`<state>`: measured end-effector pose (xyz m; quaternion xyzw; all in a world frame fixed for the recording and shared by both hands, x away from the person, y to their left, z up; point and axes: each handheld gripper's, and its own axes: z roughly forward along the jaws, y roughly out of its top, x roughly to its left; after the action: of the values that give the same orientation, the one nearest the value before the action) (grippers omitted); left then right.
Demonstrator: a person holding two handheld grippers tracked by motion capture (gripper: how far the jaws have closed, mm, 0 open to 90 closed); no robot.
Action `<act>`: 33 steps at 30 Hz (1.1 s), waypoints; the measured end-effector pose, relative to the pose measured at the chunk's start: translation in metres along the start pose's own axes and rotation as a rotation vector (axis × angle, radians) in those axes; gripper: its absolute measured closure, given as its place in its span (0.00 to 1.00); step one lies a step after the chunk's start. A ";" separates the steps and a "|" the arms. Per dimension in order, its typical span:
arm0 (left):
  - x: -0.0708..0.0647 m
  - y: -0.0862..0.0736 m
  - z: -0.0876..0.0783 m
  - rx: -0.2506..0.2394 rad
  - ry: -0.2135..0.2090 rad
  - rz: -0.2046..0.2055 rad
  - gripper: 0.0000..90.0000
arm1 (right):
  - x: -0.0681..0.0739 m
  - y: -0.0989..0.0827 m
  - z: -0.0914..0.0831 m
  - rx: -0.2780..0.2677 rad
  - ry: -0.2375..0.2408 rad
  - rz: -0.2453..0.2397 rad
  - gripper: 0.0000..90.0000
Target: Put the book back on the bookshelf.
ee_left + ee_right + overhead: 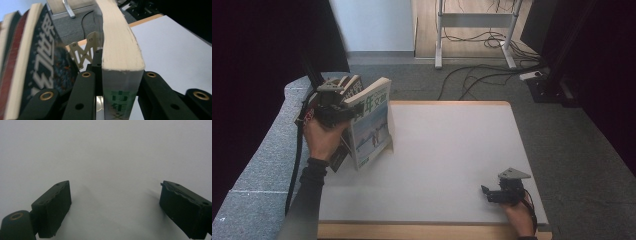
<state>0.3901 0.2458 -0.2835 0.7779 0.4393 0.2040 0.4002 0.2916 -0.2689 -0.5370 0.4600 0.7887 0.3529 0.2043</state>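
From the high view, the left gripper (343, 106) carries a thick paperback book (371, 125) upright above the tabletop's left edge, near its far left corner, front cover with blue lettering and a snow scene turned toward the white tabletop (447, 155). Beside it, off that left edge, a few more books (348, 86) stand spine-up against the grey upholstered ledge (267, 150), apparently the row this one belongs to. The person's left hand (323, 137) grips the tool from below, and the upright carry appears meant to keep the book's pages from fanning open. At the tabletop's near right corner the right gripper (488, 193) rests low on the surface, parked out of the way, judging by its distance from the books.

The left gripper view looks along that tool's black jaws, clamped on the book's spine (121, 100) from either side. Green characters run down the spine and the cream page block (120, 42) rises between the jaws. The hold sits at the bound edge, likely because it is the stiffest part to pinch. To the left, a dark-covered neighbouring book (42, 65) with large pale characters leans close by, and the white tabletop spreads out on the right.

The right gripper view shows that tool's two black jaws standing wide apart with nothing between them, over bare white tabletop (107, 157). It appears to be waiting while the left does the carrying.
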 end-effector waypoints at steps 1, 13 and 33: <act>-0.001 -0.001 0.003 -0.008 -0.003 0.006 0.82 | 0.000 0.000 0.000 0.000 0.000 0.000 0.11; -0.009 -0.030 0.010 -0.021 -0.006 0.038 0.82 | 0.000 0.000 0.000 0.001 0.000 0.001 0.11; -0.017 -0.078 0.003 -0.016 0.069 0.062 0.73 | 0.000 0.000 0.000 0.000 -0.003 0.000 0.11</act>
<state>0.3422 0.2534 -0.3474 0.7804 0.4267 0.2467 0.3846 0.2913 -0.2686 -0.5371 0.4604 0.7885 0.3521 0.2056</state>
